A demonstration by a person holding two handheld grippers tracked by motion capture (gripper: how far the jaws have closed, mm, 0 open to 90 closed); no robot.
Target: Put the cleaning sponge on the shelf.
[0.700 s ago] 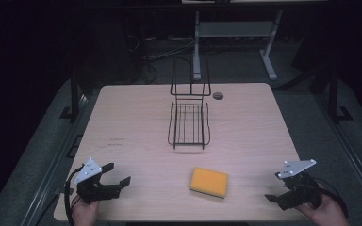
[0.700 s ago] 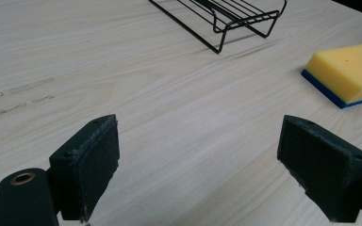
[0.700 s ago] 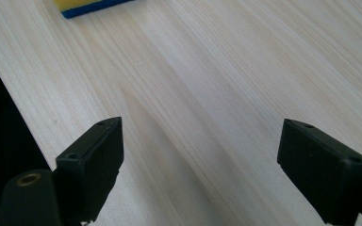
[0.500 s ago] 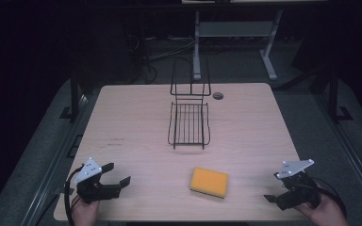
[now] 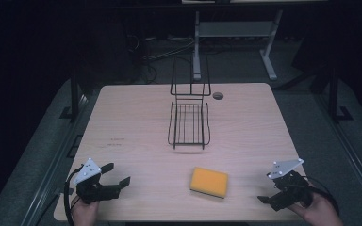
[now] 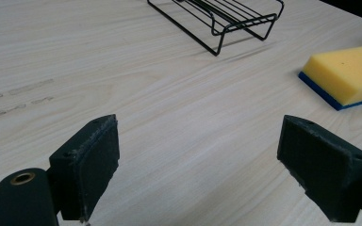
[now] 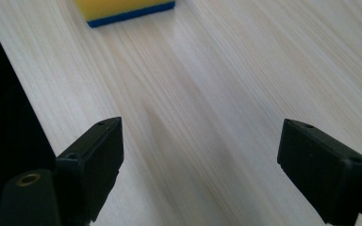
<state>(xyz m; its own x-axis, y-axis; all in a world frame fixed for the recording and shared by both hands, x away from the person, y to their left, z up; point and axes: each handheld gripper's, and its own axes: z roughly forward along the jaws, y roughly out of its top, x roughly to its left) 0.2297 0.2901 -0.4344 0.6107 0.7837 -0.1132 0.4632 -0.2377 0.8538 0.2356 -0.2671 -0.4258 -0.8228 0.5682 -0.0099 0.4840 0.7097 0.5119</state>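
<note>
A yellow sponge with a blue underside [image 5: 209, 182] lies flat on the wooden table [image 5: 136, 117], near the front and right of centre. My left gripper [image 5: 116, 173] rests at the front left corner, open and holding nothing. In the left gripper view, my left gripper [image 6: 198, 165] faces the sponge [image 6: 346, 75] off to its right. My right gripper [image 5: 268, 193] sits at the front right corner, also open and holding nothing. The right gripper view has my right gripper [image 7: 200, 165] pointing toward the sponge [image 7: 122, 9] some way ahead.
A black wire rack [image 5: 188, 125] with an upright back stands in the middle of the table, also seen from the left gripper [image 6: 221, 19]. A round cable hole [image 5: 218, 95] lies behind it. The table's front edge [image 7: 23, 108] runs close beside the right gripper.
The right gripper has drifted slightly to the left along the front edge. The left gripper, sponge and rack have not moved.
</note>
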